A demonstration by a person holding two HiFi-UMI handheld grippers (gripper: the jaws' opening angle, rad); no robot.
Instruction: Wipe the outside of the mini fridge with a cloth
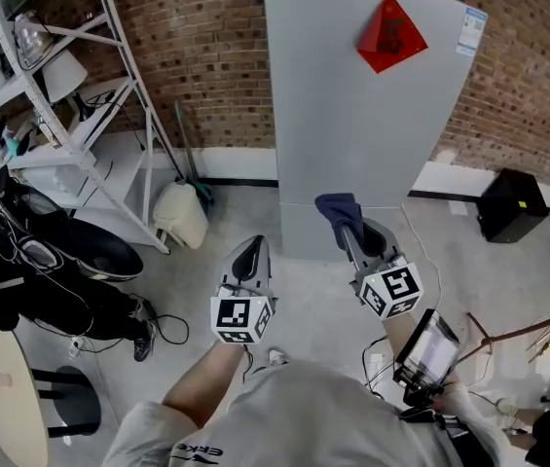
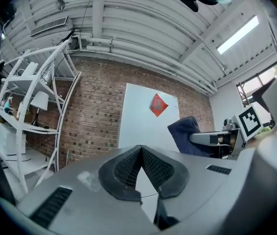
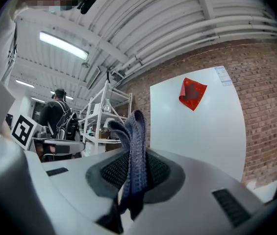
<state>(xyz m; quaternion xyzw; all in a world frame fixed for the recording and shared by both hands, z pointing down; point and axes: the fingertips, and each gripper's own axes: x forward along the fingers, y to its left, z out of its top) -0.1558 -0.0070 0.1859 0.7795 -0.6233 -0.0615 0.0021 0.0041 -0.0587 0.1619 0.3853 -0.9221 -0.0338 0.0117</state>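
**Head view.** The mini fridge (image 1: 357, 115), a tall grey cabinet, is seen standing on the floor against the brick wall (image 1: 206, 47). A red diamond-shaped tag (image 1: 391, 33) and a small label (image 1: 470, 31) are fixed near its top. The right gripper (image 1: 352, 230) is held out toward the lower front of the fridge, near the seam between the two door panels. A dark blue cloth (image 1: 339, 208) stands up from its jaws. Contact between cloth and door cannot be confirmed from this angle. The left gripper (image 1: 249, 253) is held lower and to the left, well short of the fridge. A white shelf rack (image 1: 80, 115) is noted at far left.

**Left gripper view.** The jaws are seen closed tip to tip with nothing between them. The fridge front fills the middle distance, and the cloth shows at right in the other gripper.

**Right gripper view.** The jaws are clamped on a folded edge of the cloth, which sticks up past the tips. The fridge front lies directly ahead.

**Step in hand.** The approach is judged to be under way, with wiping just starting or not yet begun. The next move calls for the cloth to be pressed flat on the door and drawn across it, with the grip kept firm so the fold does not slip out.
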